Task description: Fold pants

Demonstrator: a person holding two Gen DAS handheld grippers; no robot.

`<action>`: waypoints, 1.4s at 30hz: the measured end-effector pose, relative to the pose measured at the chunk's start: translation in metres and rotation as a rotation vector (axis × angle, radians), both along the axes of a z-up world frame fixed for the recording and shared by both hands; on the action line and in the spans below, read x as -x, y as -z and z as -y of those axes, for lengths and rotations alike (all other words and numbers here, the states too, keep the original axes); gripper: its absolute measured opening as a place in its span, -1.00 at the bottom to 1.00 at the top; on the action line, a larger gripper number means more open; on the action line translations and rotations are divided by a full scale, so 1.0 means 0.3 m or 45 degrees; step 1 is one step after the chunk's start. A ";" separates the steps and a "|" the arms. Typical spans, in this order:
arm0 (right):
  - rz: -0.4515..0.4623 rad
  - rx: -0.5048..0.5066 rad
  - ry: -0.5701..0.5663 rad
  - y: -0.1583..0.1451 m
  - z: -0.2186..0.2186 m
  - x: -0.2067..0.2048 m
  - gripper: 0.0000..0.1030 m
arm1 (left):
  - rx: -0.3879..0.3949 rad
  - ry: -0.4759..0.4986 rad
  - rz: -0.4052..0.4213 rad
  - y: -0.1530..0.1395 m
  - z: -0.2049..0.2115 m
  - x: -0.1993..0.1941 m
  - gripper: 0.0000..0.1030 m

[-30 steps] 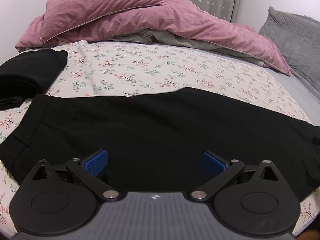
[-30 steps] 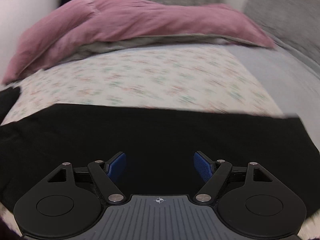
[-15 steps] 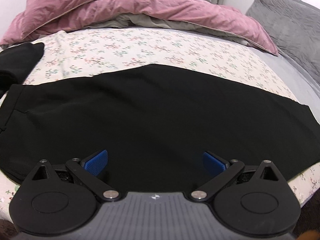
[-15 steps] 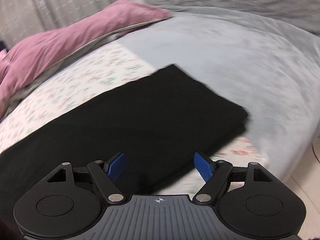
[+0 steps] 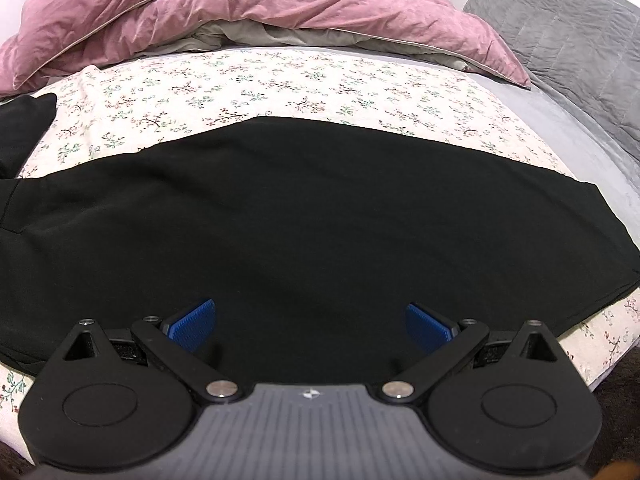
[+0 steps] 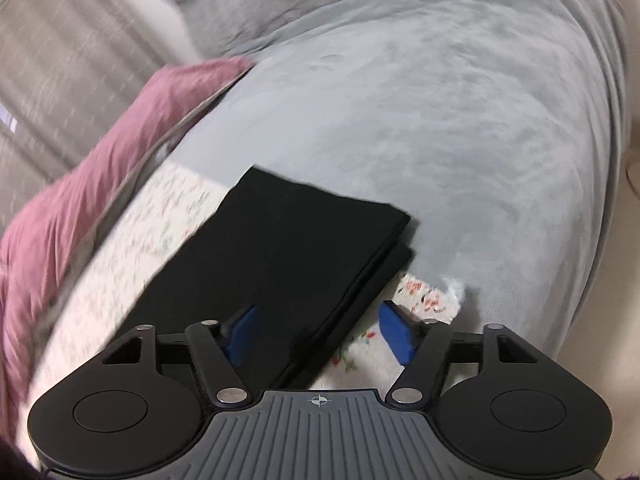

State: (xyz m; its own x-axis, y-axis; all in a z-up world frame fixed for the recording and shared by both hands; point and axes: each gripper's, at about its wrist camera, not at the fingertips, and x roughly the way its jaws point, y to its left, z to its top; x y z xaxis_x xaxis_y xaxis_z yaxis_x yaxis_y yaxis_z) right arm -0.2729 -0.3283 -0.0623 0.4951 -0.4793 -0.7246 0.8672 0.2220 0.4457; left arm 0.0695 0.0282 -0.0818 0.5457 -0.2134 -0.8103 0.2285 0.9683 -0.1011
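Both tools are wide open and hold nothing. Left tool (image 5: 307, 320) hovers over the middle of the black pants (image 5: 280, 208), which lie flat and lengthwise across the bed (image 5: 280, 80), one leg on the other. Right tool (image 6: 316, 332) is at the hem end (image 6: 320, 224), its blue pads (image 6: 396, 332) astride the near edge. I think it stands there to catch both hem layers together, so the legs can be folded toward the waist.

Both wrist views low over the same pants (image 5: 304, 216), right one at their leg ends.
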 end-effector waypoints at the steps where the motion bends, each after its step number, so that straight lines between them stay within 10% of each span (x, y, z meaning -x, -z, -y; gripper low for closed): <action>1: 0.045 -0.020 0.039 0.008 0.009 0.013 0.27 | 0.004 0.000 -0.003 0.002 0.001 0.000 1.00; 10: 0.116 -0.033 0.154 0.014 0.060 -0.011 -0.82 | 0.095 0.003 -0.072 0.012 0.011 -0.011 1.00; 23: -0.029 0.314 -0.562 -0.206 -0.226 -0.469 -0.86 | 0.428 0.073 -0.183 0.033 0.031 -0.056 1.00; 32: -0.129 0.297 -1.140 -0.132 -0.555 -0.720 -0.88 | 0.749 0.018 -0.347 0.108 -0.019 -0.085 0.88; 42: -0.217 0.271 -1.467 -0.060 -0.807 -0.748 -0.88 | 1.015 -0.062 -0.507 0.170 -0.001 -0.151 0.70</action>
